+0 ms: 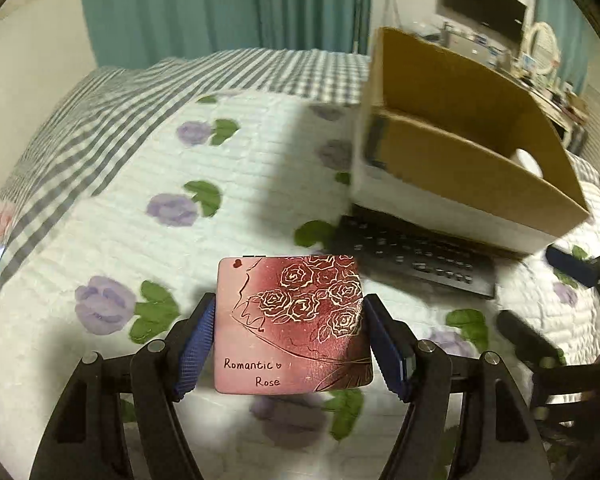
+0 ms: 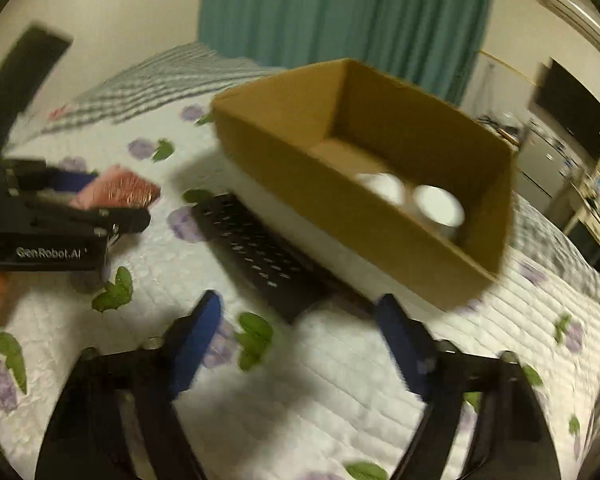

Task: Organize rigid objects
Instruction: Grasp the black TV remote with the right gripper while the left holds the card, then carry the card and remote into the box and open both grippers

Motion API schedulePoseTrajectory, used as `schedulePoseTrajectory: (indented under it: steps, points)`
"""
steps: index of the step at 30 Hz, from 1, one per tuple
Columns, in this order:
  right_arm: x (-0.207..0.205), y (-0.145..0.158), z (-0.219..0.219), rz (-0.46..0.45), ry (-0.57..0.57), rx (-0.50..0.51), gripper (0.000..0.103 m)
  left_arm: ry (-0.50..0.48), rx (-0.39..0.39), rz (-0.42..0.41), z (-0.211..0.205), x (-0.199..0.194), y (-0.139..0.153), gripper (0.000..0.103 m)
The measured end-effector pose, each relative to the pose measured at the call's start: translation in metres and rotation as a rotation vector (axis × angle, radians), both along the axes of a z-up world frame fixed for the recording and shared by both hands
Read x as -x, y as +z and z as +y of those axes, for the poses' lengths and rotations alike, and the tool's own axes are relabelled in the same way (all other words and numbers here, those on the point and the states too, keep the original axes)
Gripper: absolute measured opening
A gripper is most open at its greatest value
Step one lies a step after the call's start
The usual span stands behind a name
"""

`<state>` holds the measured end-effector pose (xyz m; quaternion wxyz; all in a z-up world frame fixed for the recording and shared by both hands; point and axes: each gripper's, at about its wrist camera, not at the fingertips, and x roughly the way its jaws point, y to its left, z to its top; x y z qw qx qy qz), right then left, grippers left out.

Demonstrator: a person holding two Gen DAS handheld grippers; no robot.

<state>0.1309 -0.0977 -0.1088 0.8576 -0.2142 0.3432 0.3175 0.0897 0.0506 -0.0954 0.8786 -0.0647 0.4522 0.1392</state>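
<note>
My left gripper (image 1: 288, 340) is shut on a pink-red tin (image 1: 292, 324) printed "Romantic Rose", held above the bed quilt; it also shows in the right wrist view (image 2: 120, 190). A cardboard box (image 1: 472, 176) with white sides stands ahead to the right, its near side resting on a black keyboard (image 1: 412, 256). In the right wrist view the box (image 2: 320, 184) holds two white cups (image 2: 440, 204). My right gripper (image 2: 300, 344) is open and empty above the quilt, just in front of the keyboard (image 2: 260, 252).
The floral quilt (image 1: 180, 168) covers the bed, with a grey checked blanket (image 1: 112, 96) at the far side. A teal curtain (image 1: 220, 4) hangs behind. A cluttered desk and monitor (image 1: 488, 12) stand at the right.
</note>
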Motion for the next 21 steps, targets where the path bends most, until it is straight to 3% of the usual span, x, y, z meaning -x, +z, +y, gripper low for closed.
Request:
schedulePoseTrajectory:
  steps: [3,9,16,21]
  points:
    - [-0.010,-0.016,0.022,0.022,0.019,0.043,0.059,0.025,0.023,0.015,0.007,0.001,-0.004,0.073]
    - [-0.026,-0.035,0.048,-0.015,0.009,0.124,0.058,0.039,0.034,0.020,0.009,0.002,-0.005,0.073]
    - [-0.046,-0.043,0.053,0.032,-0.026,0.103,0.049,0.044,0.032,0.031,0.011,-0.001,-0.008,0.073]
    - [-0.034,-0.030,0.036,0.077,-0.019,0.051,0.034,0.041,0.038,0.018,0.011,-0.001,-0.007,0.073]
